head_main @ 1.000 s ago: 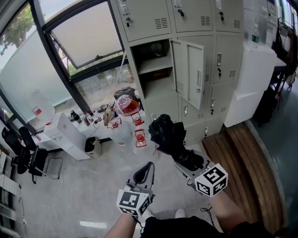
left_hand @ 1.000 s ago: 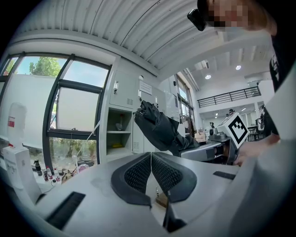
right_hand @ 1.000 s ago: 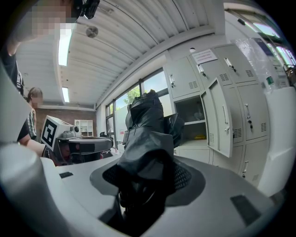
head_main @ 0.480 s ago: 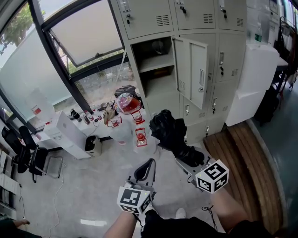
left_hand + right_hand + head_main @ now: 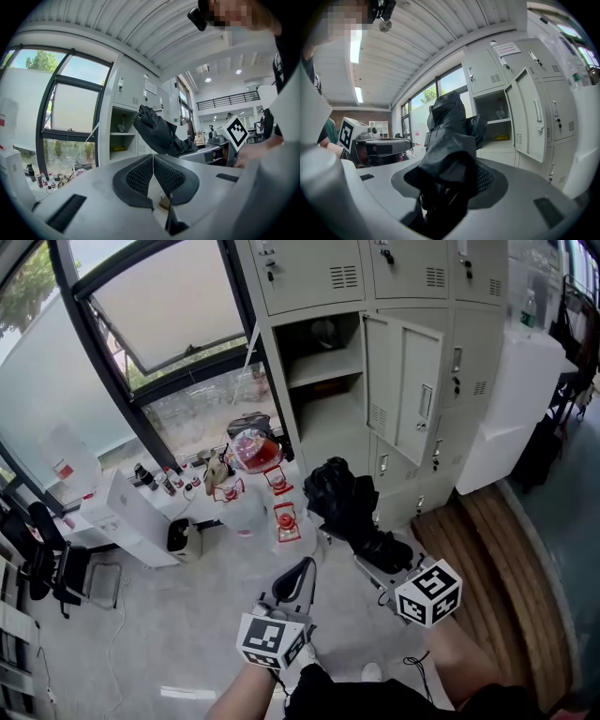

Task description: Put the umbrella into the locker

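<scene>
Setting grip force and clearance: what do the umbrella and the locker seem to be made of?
Umbrella: black fabric, likely nylon or polyester, matte; it crumples in soft folds. Locker: probably painted sheet metal, pale grey, smooth; thin flat door with stamped vent slots.

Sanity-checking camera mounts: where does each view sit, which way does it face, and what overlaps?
Head view: on the person's head, looking steeply down at the open locker; shows forearms, left gripper, right gripper gripping the umbrella.
Left gripper view: on the left gripper, along its shut jaws toward the locker; right gripper's marker cube at right.
Right gripper view: on the right gripper, along jaws clamped on the umbrella; left gripper at left.
Shared: umbrella and locker, all three.
</scene>
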`<control>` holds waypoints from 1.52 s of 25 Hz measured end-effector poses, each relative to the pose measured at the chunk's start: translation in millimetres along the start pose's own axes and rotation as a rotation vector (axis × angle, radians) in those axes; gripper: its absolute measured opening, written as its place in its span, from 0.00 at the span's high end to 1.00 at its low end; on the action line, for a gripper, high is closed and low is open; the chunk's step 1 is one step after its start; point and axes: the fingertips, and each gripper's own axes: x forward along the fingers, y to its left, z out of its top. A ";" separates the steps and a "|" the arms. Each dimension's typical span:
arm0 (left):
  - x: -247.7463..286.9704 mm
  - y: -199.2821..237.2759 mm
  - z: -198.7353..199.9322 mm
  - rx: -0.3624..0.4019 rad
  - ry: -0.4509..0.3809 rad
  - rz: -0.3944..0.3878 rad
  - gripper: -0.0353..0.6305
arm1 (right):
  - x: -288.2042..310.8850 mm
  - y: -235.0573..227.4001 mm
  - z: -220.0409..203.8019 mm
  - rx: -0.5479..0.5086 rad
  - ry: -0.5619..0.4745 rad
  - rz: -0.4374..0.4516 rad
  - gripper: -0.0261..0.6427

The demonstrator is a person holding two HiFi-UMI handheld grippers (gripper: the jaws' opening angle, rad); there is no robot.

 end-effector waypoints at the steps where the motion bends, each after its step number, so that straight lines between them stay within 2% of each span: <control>1: 2.7 6.4 0.2 -0.001 0.000 -0.005 0.92 | 6.7 -0.8 1.1 0.002 0.002 -0.005 0.54; 22: 67.8 127.7 -3.2 -0.028 -0.009 -0.122 0.92 | 130.8 -43.2 9.4 0.036 0.057 -0.139 0.54; 38: 85.5 189.8 -4.4 -0.018 -0.014 -0.252 0.92 | 190.9 -63.8 12.4 0.057 0.082 -0.298 0.54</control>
